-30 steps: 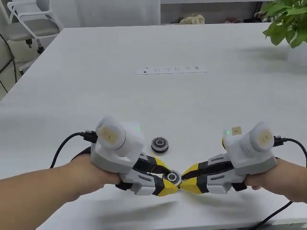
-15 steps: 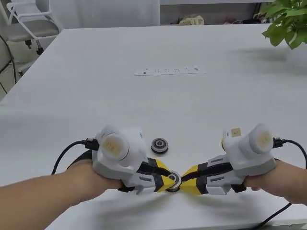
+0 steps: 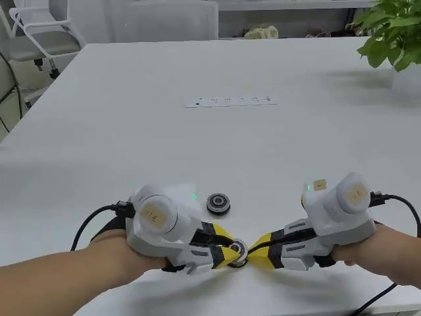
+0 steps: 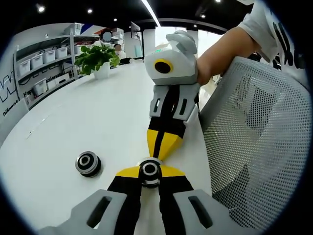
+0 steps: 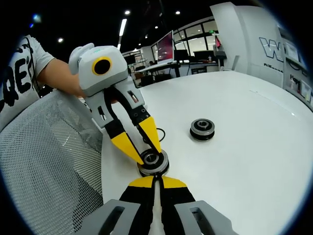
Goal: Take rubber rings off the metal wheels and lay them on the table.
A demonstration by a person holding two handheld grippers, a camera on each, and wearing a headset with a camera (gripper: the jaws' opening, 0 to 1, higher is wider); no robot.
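A small metal wheel (image 3: 237, 249) with a black rubber ring sits between the two grippers near the table's front edge. My left gripper (image 4: 150, 172) is shut on this wheel (image 4: 149, 171), one yellow tip on each side. My right gripper (image 5: 154, 180) comes from the opposite side. Its tips are pressed together on the near rim of the wheel (image 5: 153, 161), where the rubber ring runs. In the head view the left gripper (image 3: 229, 253) and right gripper (image 3: 249, 249) meet tip to tip. A second wheel (image 3: 218, 203) with its ring on lies flat on the table just behind.
The white table (image 3: 197, 151) stretches far ahead, and its front edge is right under the grippers. A white power strip (image 3: 228, 101) lies mid-table. A potted plant (image 3: 391, 36) stands at the back right. A grey mesh chair (image 4: 249, 147) is close behind the grippers.
Both grippers stay joined at the wheel. They have sunk slightly toward the table, and the left gripper has rolled a little. The second wheel has not moved.
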